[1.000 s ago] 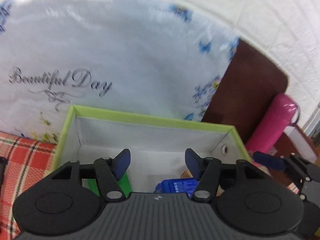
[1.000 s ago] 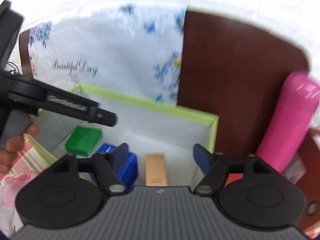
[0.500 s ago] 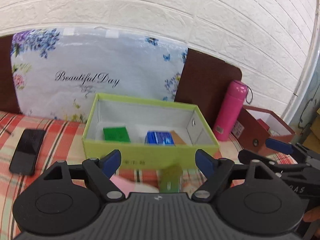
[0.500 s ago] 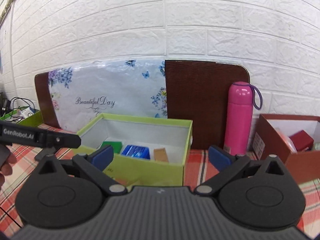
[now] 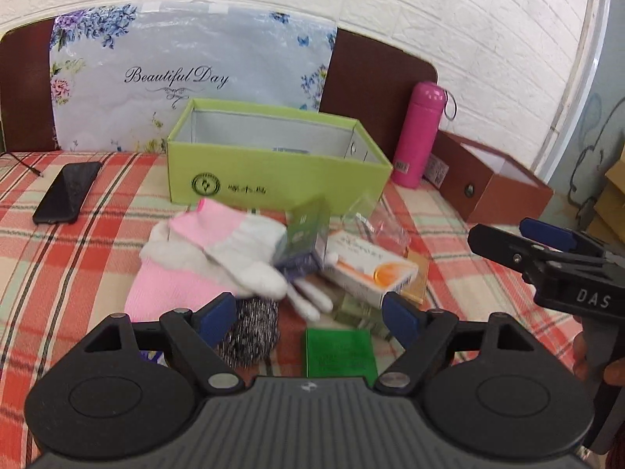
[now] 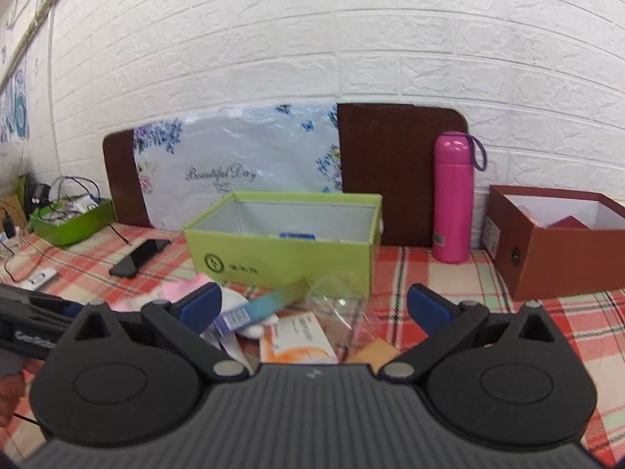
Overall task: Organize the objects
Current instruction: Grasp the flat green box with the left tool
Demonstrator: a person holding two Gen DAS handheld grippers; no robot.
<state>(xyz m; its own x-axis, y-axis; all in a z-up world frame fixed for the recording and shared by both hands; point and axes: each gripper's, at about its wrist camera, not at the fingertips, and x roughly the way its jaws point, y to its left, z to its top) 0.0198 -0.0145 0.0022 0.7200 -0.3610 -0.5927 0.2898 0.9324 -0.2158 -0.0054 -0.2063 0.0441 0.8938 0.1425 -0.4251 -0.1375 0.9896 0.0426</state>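
Both the left gripper [image 5: 310,314] and right gripper [image 6: 314,306] gape wide, grasping nothing. Gloves [image 5: 218,250] and small boxes [image 5: 369,269] lie before the green box [image 5: 273,172].

Your left gripper [image 5: 310,314] is level, jaws spread wide, blue pads [image 5: 216,316] at eight and four o'clock of the frame's centre with nothing between them. Your right gripper [image 6: 314,306] matches it: fingers parted wide, gripping nothing, pointed straight ahead. From the left wrist view, your right gripper [image 5: 547,244] sits at three o'clock, nose aimed toward nine. Your right hand [image 5: 603,363] wraps its handle at four o'clock. Your left hand [image 6: 8,394] shows at eight o'clock in the right view.
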